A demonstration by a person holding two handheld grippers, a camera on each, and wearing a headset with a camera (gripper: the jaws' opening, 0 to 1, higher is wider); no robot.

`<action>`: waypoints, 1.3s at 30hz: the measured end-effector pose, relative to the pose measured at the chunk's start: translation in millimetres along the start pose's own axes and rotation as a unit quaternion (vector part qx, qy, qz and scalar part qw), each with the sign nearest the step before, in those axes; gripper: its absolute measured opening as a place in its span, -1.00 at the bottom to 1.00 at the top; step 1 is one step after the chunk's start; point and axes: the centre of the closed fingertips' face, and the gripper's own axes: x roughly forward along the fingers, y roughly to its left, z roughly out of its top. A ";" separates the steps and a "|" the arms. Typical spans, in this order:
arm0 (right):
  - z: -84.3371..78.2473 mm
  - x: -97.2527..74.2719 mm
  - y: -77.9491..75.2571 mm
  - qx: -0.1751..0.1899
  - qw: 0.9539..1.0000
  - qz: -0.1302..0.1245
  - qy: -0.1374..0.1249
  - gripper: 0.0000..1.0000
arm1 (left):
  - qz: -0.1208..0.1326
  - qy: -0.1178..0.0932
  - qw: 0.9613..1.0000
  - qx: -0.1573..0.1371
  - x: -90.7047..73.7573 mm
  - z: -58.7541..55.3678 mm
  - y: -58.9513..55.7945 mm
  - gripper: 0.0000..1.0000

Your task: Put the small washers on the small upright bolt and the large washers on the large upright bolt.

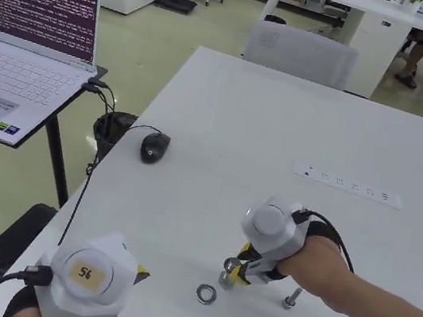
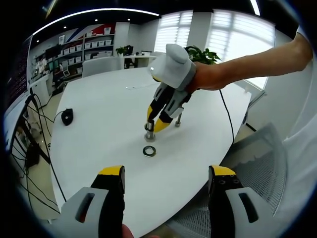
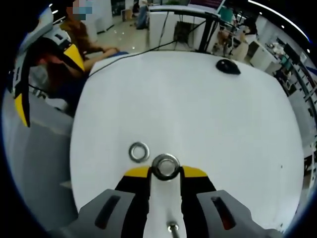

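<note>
My right gripper (image 1: 232,273) (image 3: 167,173) is shut on a large silver washer (image 3: 166,166), held edge-on between its yellow tips. It holds the washer just above the large upright bolt (image 1: 225,280) (image 2: 149,131). A second washer (image 1: 206,294) (image 2: 149,150) (image 3: 139,151) lies flat on the white table (image 1: 220,152) beside that bolt. The small upright bolt (image 1: 291,300) (image 2: 178,120) stands to the right, under the person's wrist. My left gripper (image 1: 156,307) (image 2: 167,173) hangs open at the table's near edge with nothing between its fingers, facing the bolts.
A black mouse (image 1: 154,147) with its cable lies at the table's left edge. A white power strip (image 1: 348,184) lies further back. An open laptop (image 1: 18,56) sits on a stand to the left, and a grey chair (image 1: 301,52) stands at the far end.
</note>
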 end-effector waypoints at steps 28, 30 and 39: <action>-35.0 15.6 28.0 0.075 0.997 0.006 0.032 -0.54 | -0.006 0.002 1.000 0.004 3.7 1.4 -5.7 0.36; -35.4 15.7 34.3 0.075 0.997 0.009 0.031 -0.55 | -0.005 0.002 1.000 0.005 3.2 1.2 -5.9 0.36; -8.1 22.7 63.2 0.014 0.999 0.039 -0.017 -0.56 | -0.003 0.001 1.000 0.002 0.4 -1.9 -4.9 0.36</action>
